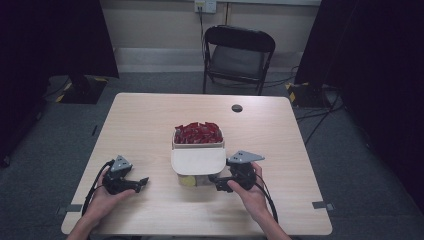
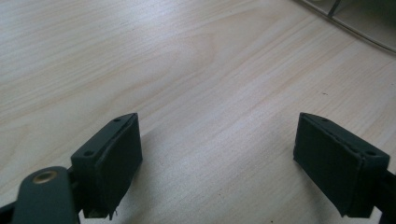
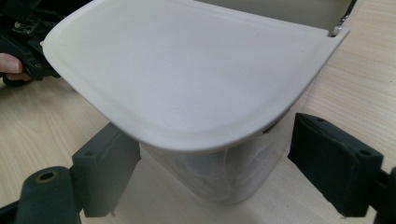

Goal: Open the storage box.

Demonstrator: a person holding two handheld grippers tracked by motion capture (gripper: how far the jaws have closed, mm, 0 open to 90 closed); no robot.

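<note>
A pale wooden table [image 1: 150,125] carries one container [image 1: 198,160] near its middle. The container has a cream lid [image 3: 187,70] with a rounded near edge, lying flat over the clear front part [image 3: 224,172], and an open rear part heaped with red pieces [image 1: 198,132]. Something yellow [image 1: 188,181] shows low through the clear wall at the front left.

The right gripper [image 1: 222,184] sits just beside the container's front right corner, low over the table, pointing toward it. In the right gripper view its jaws stand wide, one on each side of the clear rounded wall beneath the lid's overhang. The left pad [image 3: 109,163] lies tucked under the lid's rim, close to the wall; the right pad [image 3: 334,161] stands apart from it, with bare table between. The pads do not press on the wall, so nothing is held. The lid's rim hangs directly over the gap between the jaws.

The left gripper [image 1: 144,181] rests on the table to the left of the container, apart from it, pointing toward it. In the left gripper view its jaws are spread wide over bare wood, with nothing between them; an edge of the container [image 2: 355,28] shows at the top right corner, well ahead of the pads.

A black folding chair [image 1: 237,55] stands beyond the far edge of the table.
</note>
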